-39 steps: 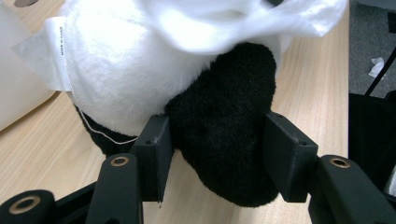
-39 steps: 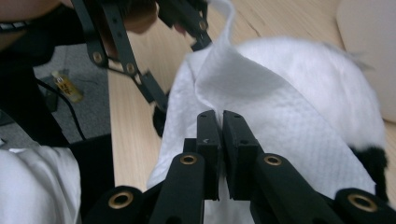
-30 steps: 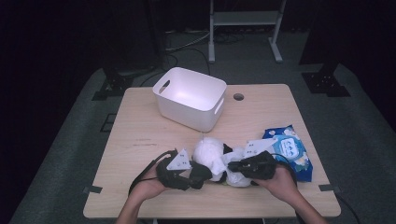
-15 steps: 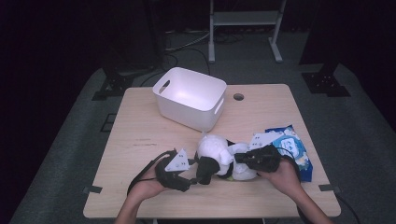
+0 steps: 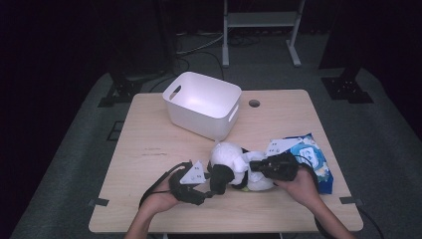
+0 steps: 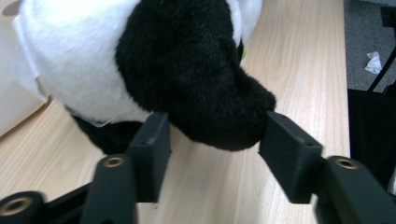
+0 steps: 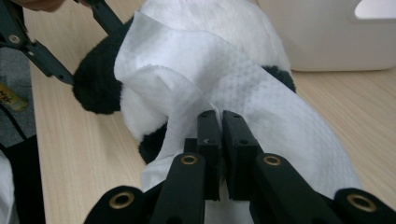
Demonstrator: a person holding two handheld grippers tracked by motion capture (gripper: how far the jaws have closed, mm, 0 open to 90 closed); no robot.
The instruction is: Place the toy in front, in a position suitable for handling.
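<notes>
Now, starting at the left of the high view, my left tongs [image 5: 213, 180] lie low over the wooden surface [image 5: 149, 144] near its front edge, with my left hand [image 5: 164, 196] wrapped around the body and the cable looping behind it. Their jaws have just been closing, and in the left gripper view the two black pads [image 6: 152, 140] sit on either side of a black furry limb of the panda plush [image 6: 140, 56]; the right pad touches the fur, but I cannot tell whether the left one presses on it. Behind that, toward the far side of the surface, stands the white plastic bin [image 5: 201, 103], well apart from my hands. Moving right, the panda plush lies at the front middle of the surface, between my two tools. A white wet wipe [image 7: 233, 84] is draped over its body. My right tongs [image 7: 220, 116] are clamped tight on a fold of that wipe, pads nearly together with the sheet pinched between them. Farther right, just behind my right hand [image 5: 298, 181], the blue pack of wipes [image 5: 311, 154] lies flat on the surface.
</notes>
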